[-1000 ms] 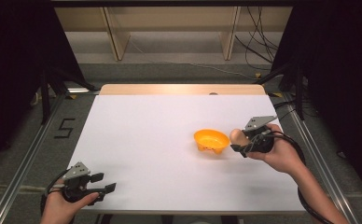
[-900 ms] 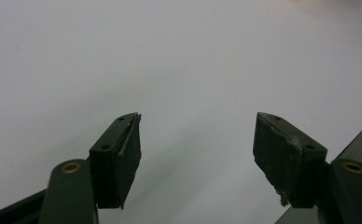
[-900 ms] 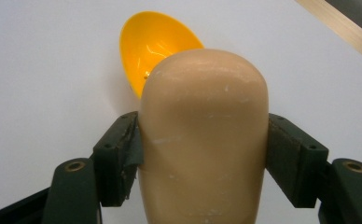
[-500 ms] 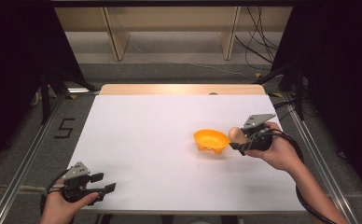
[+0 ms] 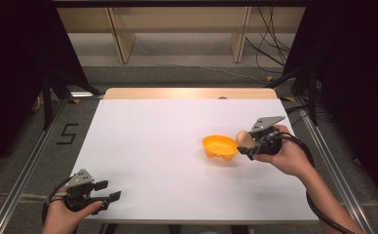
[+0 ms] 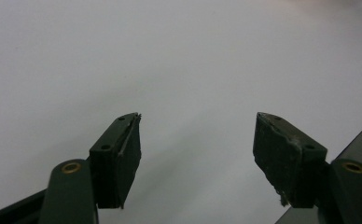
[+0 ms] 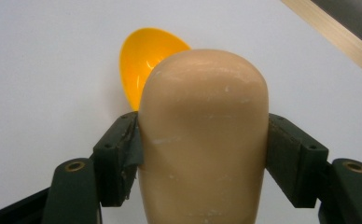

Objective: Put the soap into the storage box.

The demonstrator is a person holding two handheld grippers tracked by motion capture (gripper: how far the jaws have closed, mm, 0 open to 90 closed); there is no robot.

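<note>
Two claws are working for me here, and only the right one is carrying anything. My right claw is squeezing a beige egg-shaped object between both jaws, which are pressing on its flanks, its rounded end pointing away from me. My right hand is holding it just beside the orange bowl, which is sitting on the white tabletop right of the middle. My left claw is idling with its jaws spread wide and nothing between them, near the front left corner, well apart from the bowl.

I am judging that the smooth, curved object could be slipping out if I tilt it or ease my squeeze too early, and that it might be knocking the light bowl's rim and skidding it across the bare surface.

My right gripper view is showing the jaw contact and fine scuffs on the object, plus the bowl's hollow inside; the high view is showing how the bowl, both hands and the tabletop's edges are lying relative to each other.
</note>
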